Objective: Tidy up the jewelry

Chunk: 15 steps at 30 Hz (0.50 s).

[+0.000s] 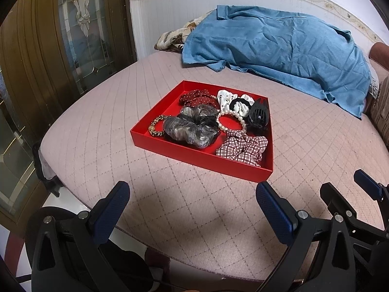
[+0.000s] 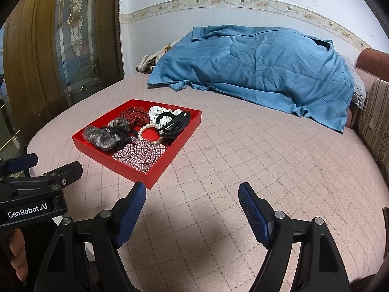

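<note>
In the left wrist view, the red tray (image 1: 155,114) sits at the centre of the frame on the pink quilted mattress (image 1: 97,150), already holding a grey scrunchie (image 1: 189,129), a checked scrunchie (image 1: 243,146), a red dotted scrunchie (image 1: 197,98), a pearl bracelet (image 1: 231,121), a black claw clip (image 1: 259,115) and a leopard hair tie (image 1: 155,127). The left gripper (image 1: 192,202) hangs at the bottom of the frame, jaws spread wide and holding nothing. In the right wrist view, the tray lies left of centre, and the right gripper (image 2: 192,206) at the bottom is likewise spread and empty. No loose pieces show on the mattress, so the gathering looks essentially finished; at most tidying within the tray remains.
</note>
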### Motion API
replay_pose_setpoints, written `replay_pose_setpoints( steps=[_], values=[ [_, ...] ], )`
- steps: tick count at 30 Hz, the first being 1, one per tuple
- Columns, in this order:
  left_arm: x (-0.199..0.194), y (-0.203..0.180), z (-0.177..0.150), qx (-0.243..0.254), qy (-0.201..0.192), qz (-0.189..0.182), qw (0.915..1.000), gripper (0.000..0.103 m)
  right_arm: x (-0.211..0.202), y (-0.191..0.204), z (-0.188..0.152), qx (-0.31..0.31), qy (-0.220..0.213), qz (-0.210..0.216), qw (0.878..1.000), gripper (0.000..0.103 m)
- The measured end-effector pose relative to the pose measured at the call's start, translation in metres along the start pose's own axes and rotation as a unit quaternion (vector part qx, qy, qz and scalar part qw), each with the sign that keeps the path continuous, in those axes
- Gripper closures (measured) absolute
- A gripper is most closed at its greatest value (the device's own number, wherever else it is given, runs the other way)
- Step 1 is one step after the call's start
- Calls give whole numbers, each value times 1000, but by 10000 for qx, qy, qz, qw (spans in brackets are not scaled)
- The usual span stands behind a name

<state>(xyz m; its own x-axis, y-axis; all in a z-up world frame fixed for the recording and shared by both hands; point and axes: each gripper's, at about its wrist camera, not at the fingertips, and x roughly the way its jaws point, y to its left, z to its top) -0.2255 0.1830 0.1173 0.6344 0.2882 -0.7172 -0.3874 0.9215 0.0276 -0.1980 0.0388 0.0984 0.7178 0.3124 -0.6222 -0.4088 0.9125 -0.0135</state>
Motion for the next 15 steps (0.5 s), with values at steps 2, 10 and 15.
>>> replay_pose_setpoints(
  steps=[2, 10, 15],
  values=[
    [1, 1, 0, -26, 15, -2, 10000, 0, 0, 1, -1, -15, 5, 23, 10000, 21],
    [3, 11, 10, -171, -31, 74, 9998, 0, 3, 1, 0, 31, 98, 173, 9998, 21],
    [2, 7, 21, -192, -66, 21, 9998, 0, 6, -10, 3, 198, 178, 220, 9994, 21]
  ],
)
